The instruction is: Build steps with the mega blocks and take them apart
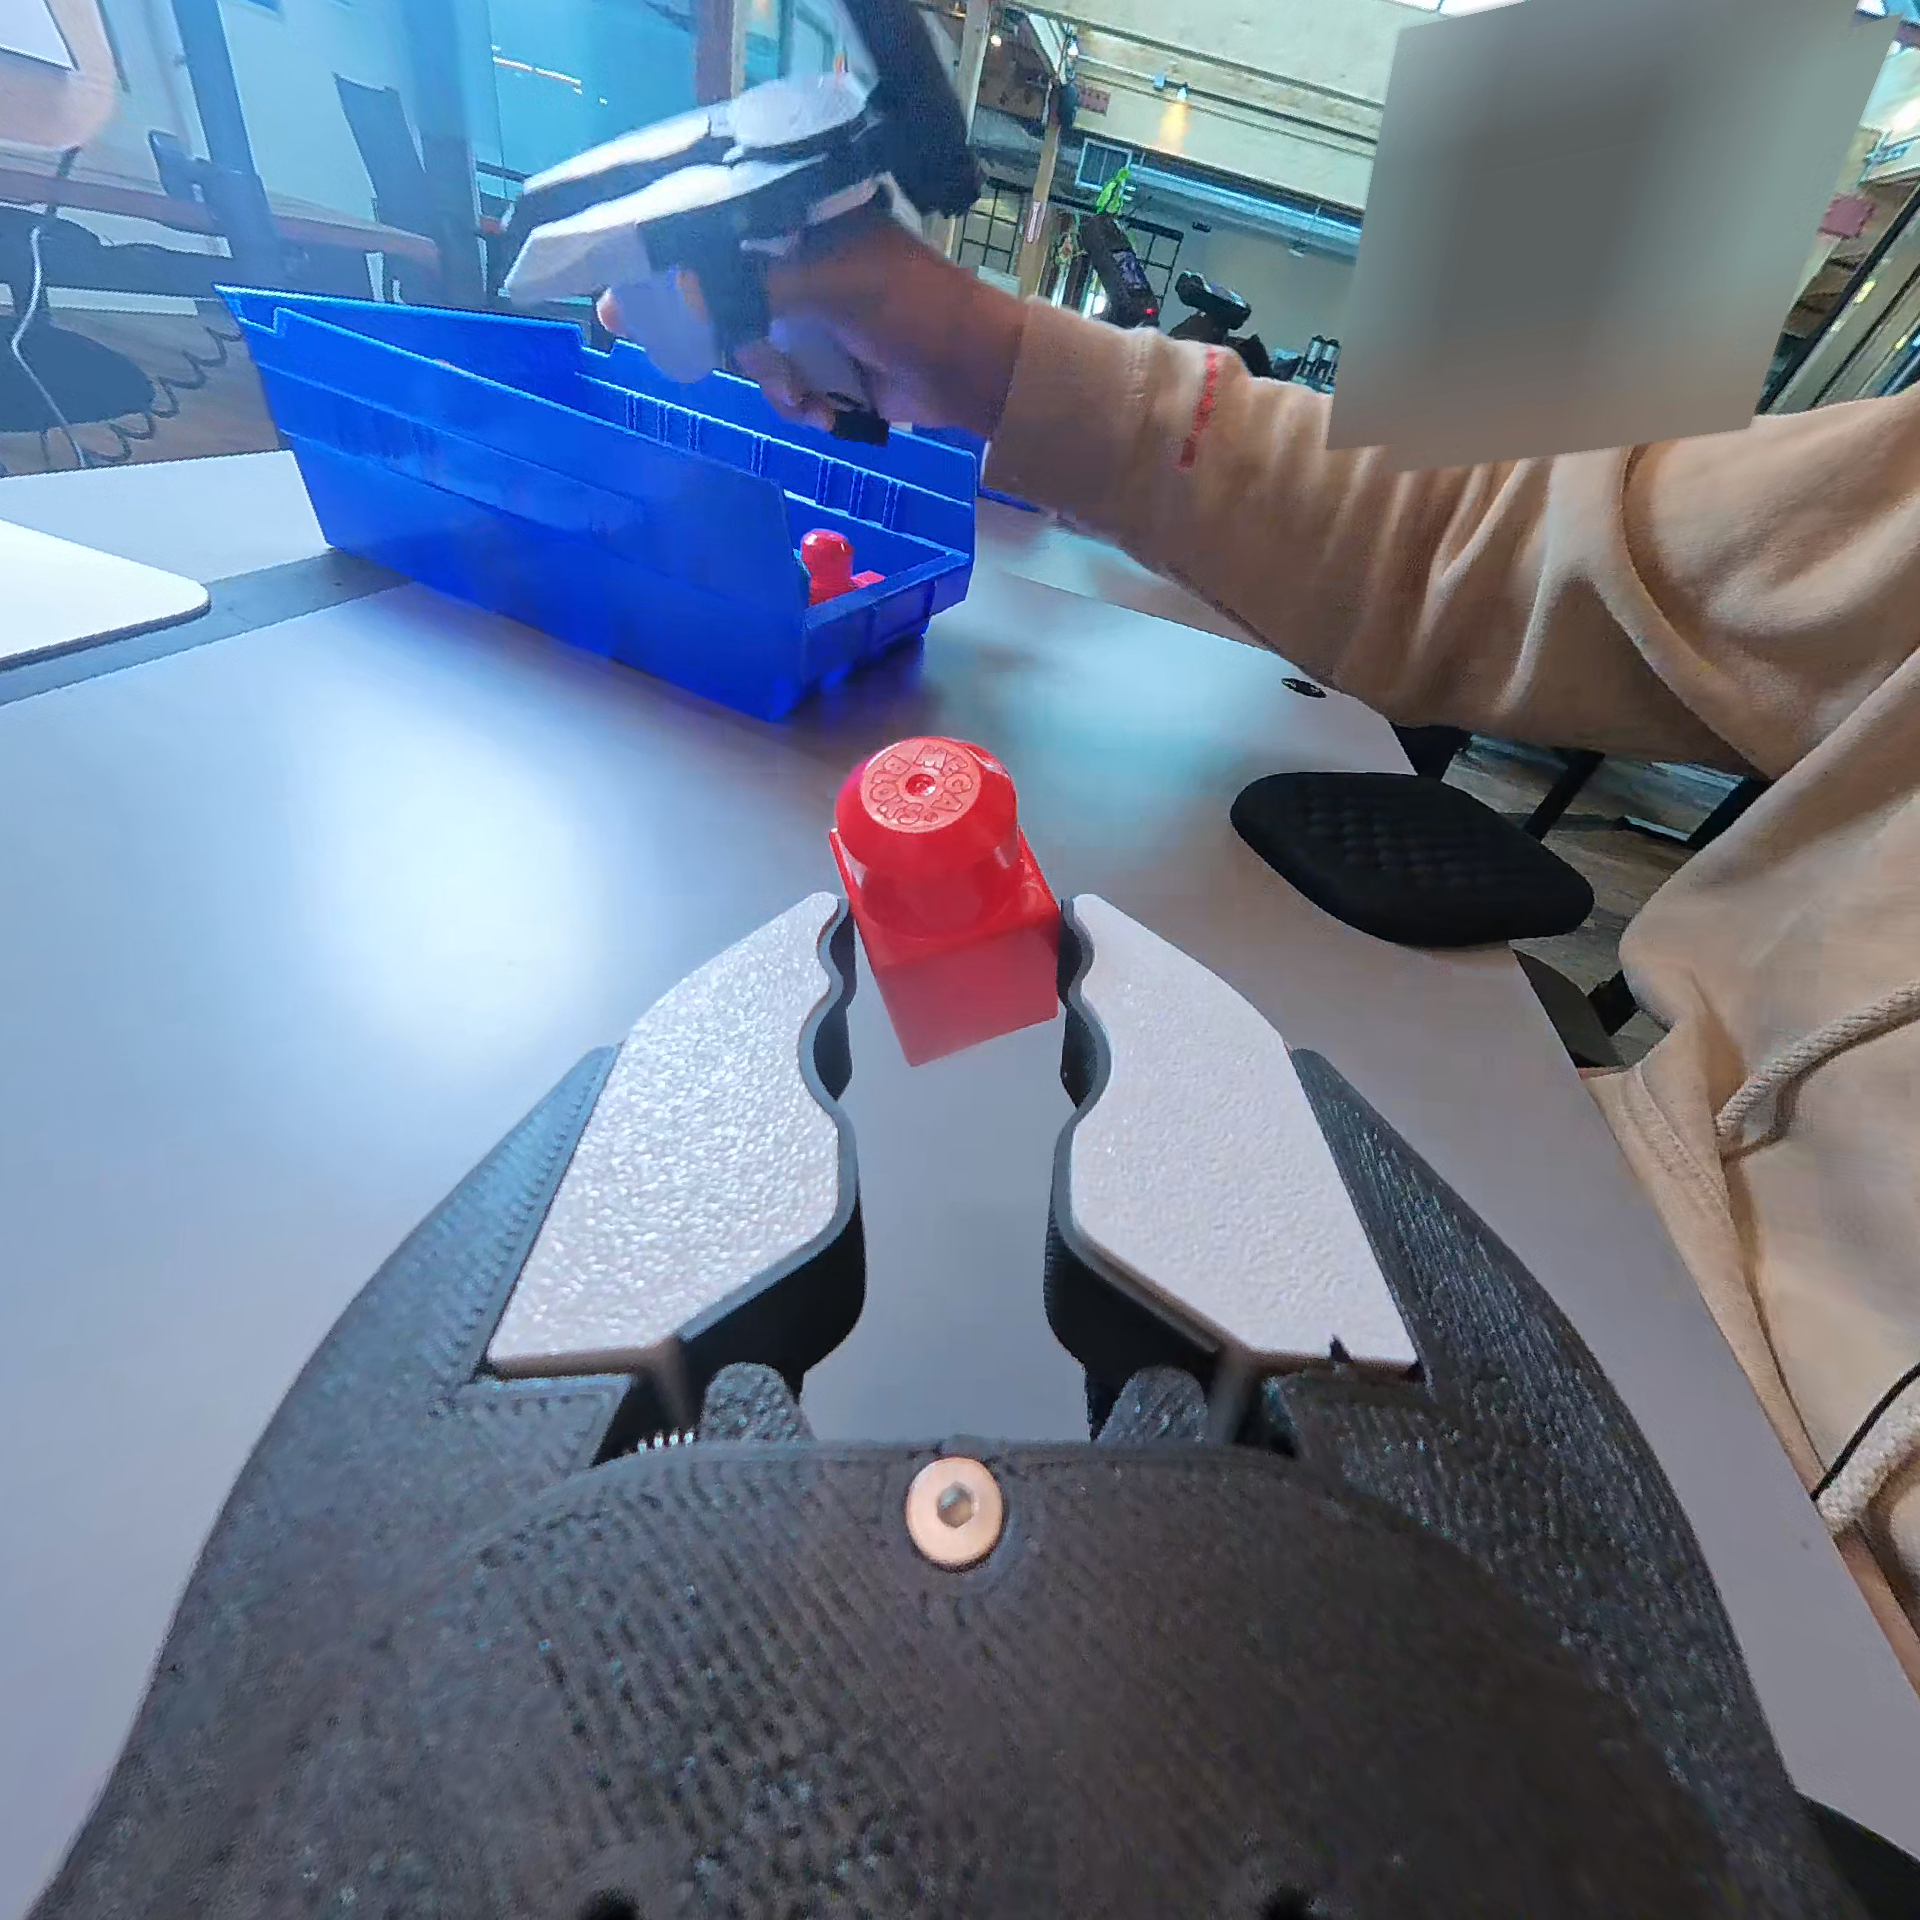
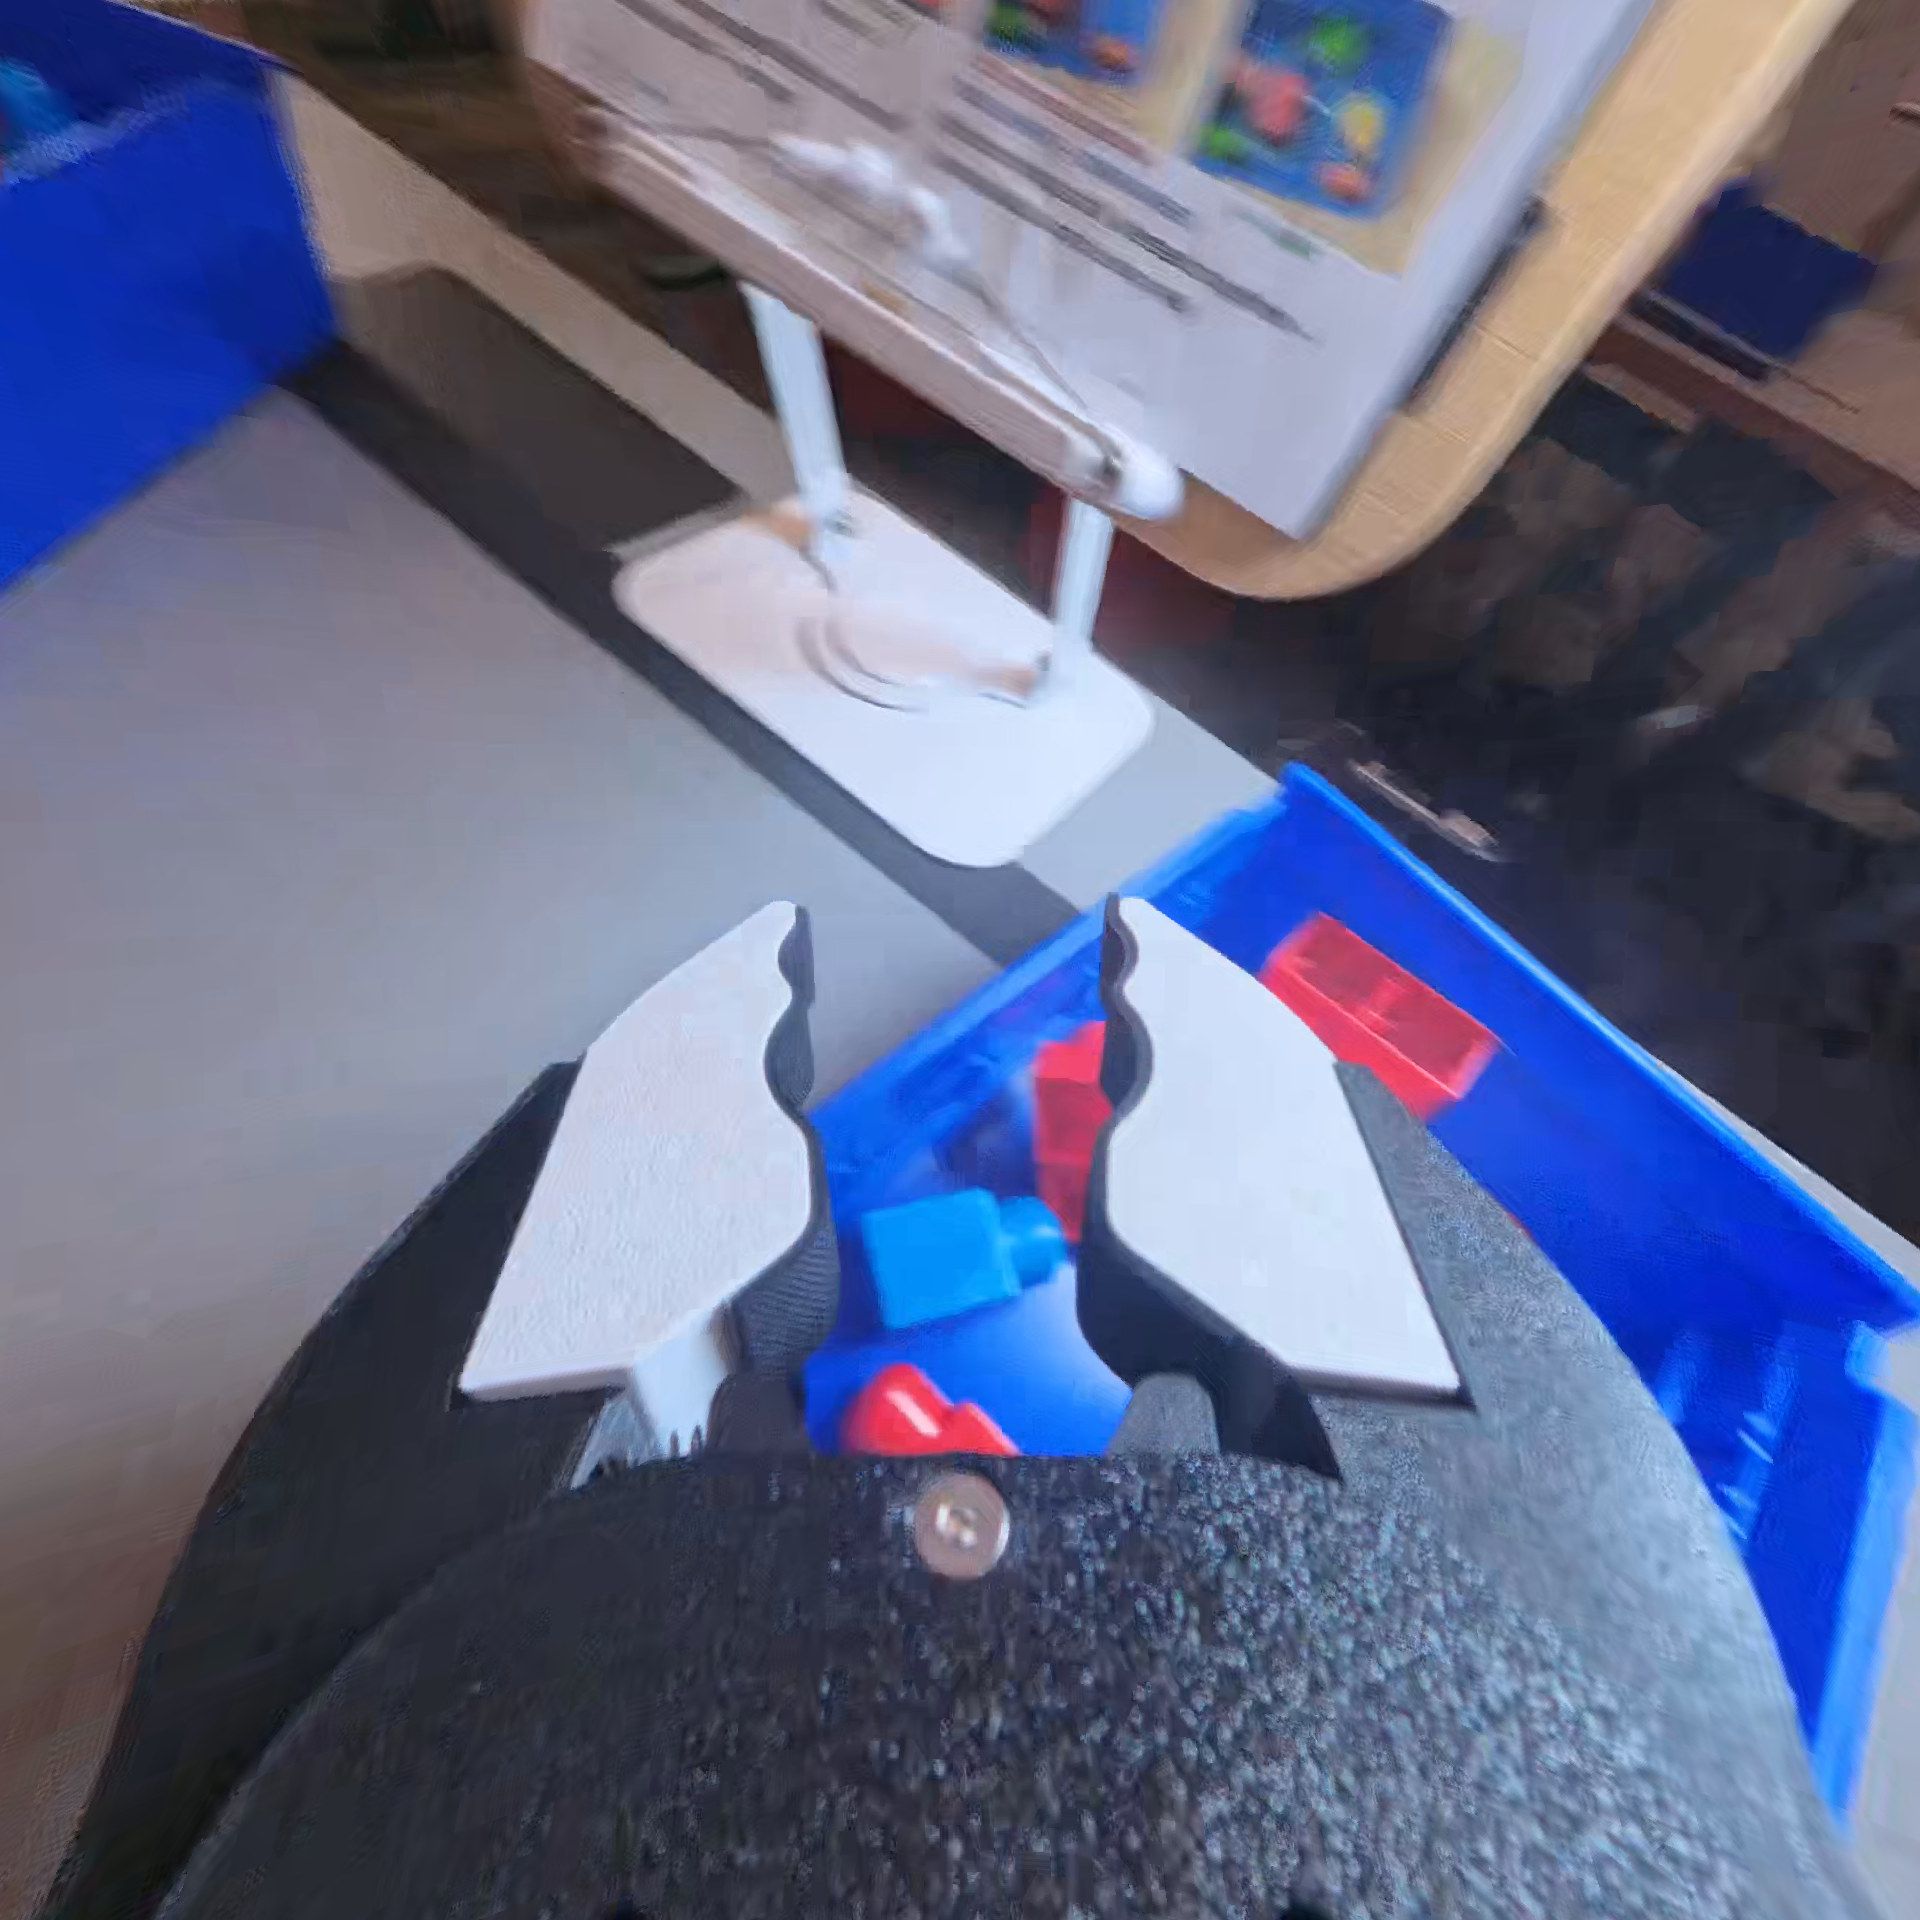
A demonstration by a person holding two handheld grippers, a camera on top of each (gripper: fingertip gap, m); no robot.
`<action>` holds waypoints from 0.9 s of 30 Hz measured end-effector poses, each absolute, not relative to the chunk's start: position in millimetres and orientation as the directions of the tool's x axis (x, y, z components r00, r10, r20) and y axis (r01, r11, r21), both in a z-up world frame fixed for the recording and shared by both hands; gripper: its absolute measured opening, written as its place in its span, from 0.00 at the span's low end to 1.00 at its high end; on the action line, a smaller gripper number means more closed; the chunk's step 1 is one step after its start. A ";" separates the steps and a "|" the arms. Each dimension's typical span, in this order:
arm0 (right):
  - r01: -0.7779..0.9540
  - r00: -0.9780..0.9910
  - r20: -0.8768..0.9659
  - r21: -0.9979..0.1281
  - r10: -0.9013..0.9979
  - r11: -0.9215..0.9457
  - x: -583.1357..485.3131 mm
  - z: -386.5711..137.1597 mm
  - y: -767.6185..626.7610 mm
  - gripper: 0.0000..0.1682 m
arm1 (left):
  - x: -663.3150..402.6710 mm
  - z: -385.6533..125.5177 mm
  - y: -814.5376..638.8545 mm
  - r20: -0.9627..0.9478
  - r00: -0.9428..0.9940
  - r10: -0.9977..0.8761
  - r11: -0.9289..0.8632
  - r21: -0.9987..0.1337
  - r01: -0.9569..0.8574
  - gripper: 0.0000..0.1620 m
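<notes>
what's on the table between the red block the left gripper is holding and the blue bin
Nothing: in the left wrist view, only bare grey table lies between the held red block and the blue bin.

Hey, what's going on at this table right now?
A person is working with two handheld grippers and toy blocks. The left gripper is shut on a single red block, held over the grey table. The right gripper is open and empty, hovering over the blue bin, which holds a blue block and several red ones. No steps are built yet.
</notes>
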State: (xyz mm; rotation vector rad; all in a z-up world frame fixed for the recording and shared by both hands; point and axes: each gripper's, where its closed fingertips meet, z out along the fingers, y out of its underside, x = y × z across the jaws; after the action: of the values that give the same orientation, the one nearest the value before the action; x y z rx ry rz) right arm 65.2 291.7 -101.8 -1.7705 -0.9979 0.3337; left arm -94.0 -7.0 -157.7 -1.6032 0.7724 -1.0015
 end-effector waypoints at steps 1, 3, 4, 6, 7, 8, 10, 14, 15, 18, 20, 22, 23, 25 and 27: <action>0.467 0.529 0.206 -0.881 0.823 -0.079 43.5 -94.1 262.5 0.31 | -92.8 -157.7 -7.7 0.217 0.442 -0.870 -0.242 -0.970 0.001 0.23; 0.467 0.283 0.163 -0.884 0.945 0.013 0.7 -87.5 190.1 0.30 | -90.3 -157.2 -9.9 0.205 0.437 -0.876 -0.231 -0.973 -0.009 0.23; 0.474 0.143 0.141 -0.879 0.980 0.057 -16.5 -89.0 151.2 0.30 | -89.2 -155.9 -11.4 0.197 0.433 -0.880 -0.223 -0.975 -0.009 0.23; 0.495 -0.101 0.102 -0.858 0.990 0.139 -39.9 -101.0 81.9 0.31 | -87.2 -151.0 -15.2 0.182 0.418 -0.890 -0.200 -0.980 0.000 0.23; 0.495 -0.189 0.086 -0.852 0.978 0.171 -48.6 -108.3 54.6 0.31 | -86.1 -148.2 -17.5 0.174 0.409 -0.896 -0.189 -0.982 0.005 0.23; 0.489 -0.254 0.068 -0.851 0.965 0.189 -56.5 -115.1 31.7 0.31 | -85.1 -146.4 -19.7 0.166 0.401 -0.901 -0.179 -0.984 0.005 0.23; 0.490 -0.343 0.012 -0.851 0.939 0.189 -69.2 -128.1 -3.7 0.31 | -82.4 -144.8 -24.5 0.142 0.387 -0.911 -0.159 -0.987 -0.012 0.23; 0.483 -0.390 -0.029 -0.857 0.920 0.178 -86.0 -142.4 -34.3 0.22 | -75.2 -143.2 -37.8 0.092 0.329 -0.940 -0.115 -0.992 -0.053 0.23; 0.485 -0.387 -0.030 -0.857 0.921 0.176 -86.6 -143.7 -35.2 0.22 | -74.5 -144.7 -40.4 0.078 0.321 -0.944 -0.106 -0.992 -0.070 0.23; 0.507 -0.359 -0.036 -0.846 0.933 0.162 -79.8 -143.1 -29.2 0.21 | -77.7 -137.4 -37.6 0.058 0.350 -0.935 -0.076 -0.996 -0.038 0.23; 0.502 -0.293 0.027 -0.847 0.956 0.177 -69.2 -133.3 -9.6 0.21 | -84.9 -129.9 -30.8 0.069 0.388 -0.919 -0.077 -0.997 -0.003 0.28; 0.504 -0.136 0.096 -0.850 0.986 0.152 -50.6 -115.8 31.4 0.21 | -94.7 -125.6 -23.2 0.082 0.430 -0.899 -0.080 -0.997 0.022 0.27; 0.517 -0.023 0.137 -0.846 0.990 0.129 -36.2 -107.4 60.8 0.21 | -98.2 -124.7 -20.7 0.089 0.441 -0.893 -0.084 -0.996 0.029 0.26; 0.582 0.219 0.231 -0.810 0.948 0.063 6.7 -98.9 128.3 0.21 | -100.8 -125.0 -17.8 0.094 0.454 -0.886 -0.090 -0.995 0.030 0.23; 0.665 0.434 0.312 -0.744 0.845 -0.067 63.6 -102.8 191.3 0.21 | -97.5 -128.3 -19.1 0.089 0.445 -0.891 -0.092 -0.996 0.013 0.23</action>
State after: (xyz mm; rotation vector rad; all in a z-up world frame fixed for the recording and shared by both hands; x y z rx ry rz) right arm 63.6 191.3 -102.8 -1.7958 -1.2967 0.2539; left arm -97.5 -19.1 -128.3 -1.4658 0.8214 -0.9206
